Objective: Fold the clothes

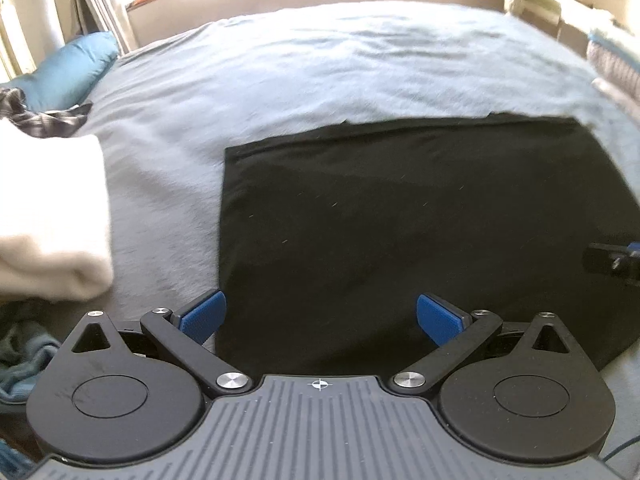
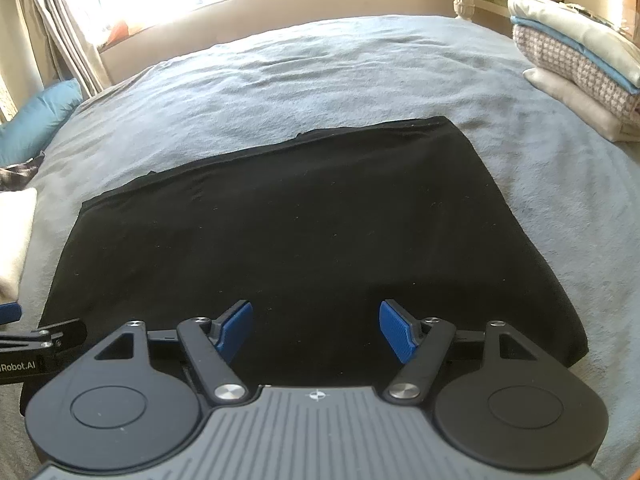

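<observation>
Black garment (image 2: 304, 232) flat beneath open right hand-held gripper (image 2: 316, 330).

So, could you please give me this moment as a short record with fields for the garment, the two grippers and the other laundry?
surface: bed with a light blue cover
garment: black cloth, lying flat in a rough rectangle
left gripper: open, over the cloth's near left edge, nothing held
right gripper: open, over the cloth's near edge, nothing held
folded stack: far right on the bed
white fabric: left of the cloth
</observation>
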Demonstrator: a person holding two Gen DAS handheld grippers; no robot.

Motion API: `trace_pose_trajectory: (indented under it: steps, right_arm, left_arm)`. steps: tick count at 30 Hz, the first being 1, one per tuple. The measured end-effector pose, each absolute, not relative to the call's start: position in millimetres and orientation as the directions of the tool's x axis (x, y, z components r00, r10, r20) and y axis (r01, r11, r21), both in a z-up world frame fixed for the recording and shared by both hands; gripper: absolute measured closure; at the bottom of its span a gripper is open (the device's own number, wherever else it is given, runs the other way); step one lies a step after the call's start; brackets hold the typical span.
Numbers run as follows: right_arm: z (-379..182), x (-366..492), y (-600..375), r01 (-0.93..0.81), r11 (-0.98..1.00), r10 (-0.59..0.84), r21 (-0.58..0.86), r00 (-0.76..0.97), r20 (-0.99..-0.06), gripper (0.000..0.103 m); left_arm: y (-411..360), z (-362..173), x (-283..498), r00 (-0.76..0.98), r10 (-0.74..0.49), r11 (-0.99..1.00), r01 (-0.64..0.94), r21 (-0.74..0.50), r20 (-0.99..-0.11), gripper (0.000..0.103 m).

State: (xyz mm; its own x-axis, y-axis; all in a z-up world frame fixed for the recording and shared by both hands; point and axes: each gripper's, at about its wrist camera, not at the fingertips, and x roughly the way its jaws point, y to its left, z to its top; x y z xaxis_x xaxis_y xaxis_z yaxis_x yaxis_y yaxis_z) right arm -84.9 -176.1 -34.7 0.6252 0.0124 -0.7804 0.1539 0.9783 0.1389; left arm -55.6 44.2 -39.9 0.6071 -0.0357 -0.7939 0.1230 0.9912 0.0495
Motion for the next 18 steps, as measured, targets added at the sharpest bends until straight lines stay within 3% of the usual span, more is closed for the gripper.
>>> trace_pose_trajectory:
  steps: [5, 11, 18]
  right_arm:
    - [-34.1, -85.0, -179.1, 0.159, 0.977, 0.009, 0.139, 0.627, -0.779, 0.031]
    - [-35.2, -85.2, -179.5, 0.17, 0.975, 0.009, 0.147, 0.623, -0.782, 0.031]
    - [-36.9, -84.7, -180.5, 0.175, 0.973, 0.008, 0.148, 0.619, -0.785, 0.031]
  left_arm:
    - [42.6, -38.5, -51.5, 0.61, -0.114, 0.991, 0.127, -0.045, -0.784, 0.0]
    - [34.2, -43.6, -53.3, 0.616, -0.087, 0.989, 0.15, 0.008, -0.783, 0.0]
    - [34.3, -47.9, -53.9, 0.61, -0.137, 0.985, 0.166, -0.043, -0.78, 0.0]
